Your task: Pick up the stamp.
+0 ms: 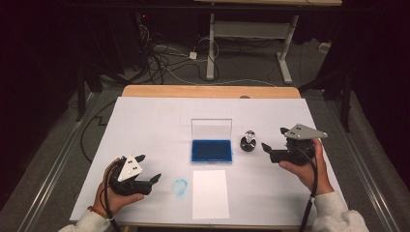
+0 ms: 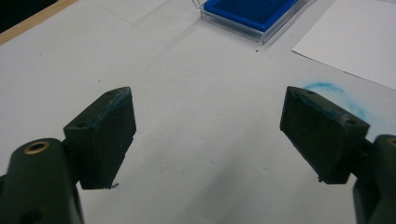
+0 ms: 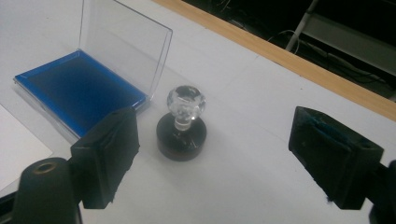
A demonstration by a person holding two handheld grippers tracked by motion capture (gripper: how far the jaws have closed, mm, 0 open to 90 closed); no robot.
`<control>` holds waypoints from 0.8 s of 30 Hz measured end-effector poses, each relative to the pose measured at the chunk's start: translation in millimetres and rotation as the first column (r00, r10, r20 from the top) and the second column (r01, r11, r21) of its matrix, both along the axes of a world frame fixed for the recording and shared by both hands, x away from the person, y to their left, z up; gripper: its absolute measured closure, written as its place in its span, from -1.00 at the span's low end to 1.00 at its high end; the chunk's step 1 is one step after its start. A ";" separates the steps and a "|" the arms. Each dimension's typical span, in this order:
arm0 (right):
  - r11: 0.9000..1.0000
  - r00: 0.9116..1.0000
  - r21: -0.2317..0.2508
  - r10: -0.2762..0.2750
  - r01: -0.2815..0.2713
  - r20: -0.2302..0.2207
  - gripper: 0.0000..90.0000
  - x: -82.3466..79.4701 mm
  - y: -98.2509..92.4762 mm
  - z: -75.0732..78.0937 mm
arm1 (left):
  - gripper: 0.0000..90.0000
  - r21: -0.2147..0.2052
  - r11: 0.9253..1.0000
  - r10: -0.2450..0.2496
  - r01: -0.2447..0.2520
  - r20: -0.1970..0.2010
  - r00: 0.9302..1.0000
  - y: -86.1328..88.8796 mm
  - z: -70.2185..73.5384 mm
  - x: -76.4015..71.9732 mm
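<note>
Item: stamp (image 1: pixel 248 140), black round base, clear faceted knob on top. Standing upright on the white table cover (image 1: pixel 145 125), long axis vertical, just beside the open blue ink pad (image 1: pixel 211 150), at its 2 o'clock.

From my right tongs (image 1: pixel 273 141): stamp lies at 9 o'clock, near; in the right gripper view it stands ahead, between the jaw lines but beyond the tips. Jaws wide, nothing held.

My left tongs (image 1: pixel 149 167): well apart from it, jaws wide, empty.

Also: blank paper sheet (image 1: pixel 210 193), blue smudge (image 1: pixel 180 187).
</note>
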State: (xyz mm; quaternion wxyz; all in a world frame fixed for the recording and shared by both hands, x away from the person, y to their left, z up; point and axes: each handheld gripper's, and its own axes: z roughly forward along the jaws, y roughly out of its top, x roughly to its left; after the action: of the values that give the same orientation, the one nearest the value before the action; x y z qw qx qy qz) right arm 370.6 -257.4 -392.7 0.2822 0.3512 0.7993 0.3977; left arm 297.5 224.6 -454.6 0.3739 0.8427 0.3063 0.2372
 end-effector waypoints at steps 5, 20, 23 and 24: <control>0.999 0.999 -0.021 0.026 -0.027 -0.034 -0.58 18.1 7.8 7.6 | -0.60 0.003 1.000 -0.001 0.001 -0.004 1.000 -0.1 -0.6 0.6; 0.997 0.981 -0.045 0.047 -0.056 -0.190 -0.56 55.6 34.6 6.9 | -0.59 0.008 1.000 -0.006 0.006 -0.022 1.000 -0.4 -3.4 3.0; 0.999 0.974 -0.026 0.036 -0.043 -0.224 -0.58 61.0 37.8 -0.7 | -0.59 0.014 1.000 -0.005 0.005 -0.023 1.000 -0.8 -4.0 3.1; 0.999 0.974 -0.016 0.028 -0.032 -0.225 -0.58 62.3 38.3 -3.1 | -0.59 0.018 1.000 -0.006 0.006 -0.024 1.000 -1.2 -4.2 3.0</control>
State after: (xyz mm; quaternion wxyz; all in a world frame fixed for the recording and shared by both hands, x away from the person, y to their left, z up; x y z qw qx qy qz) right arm 432.9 -219.1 -395.7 0.1876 0.3791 0.8350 0.3520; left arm 300.6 223.4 -458.8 0.3632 0.8497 0.3061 0.2288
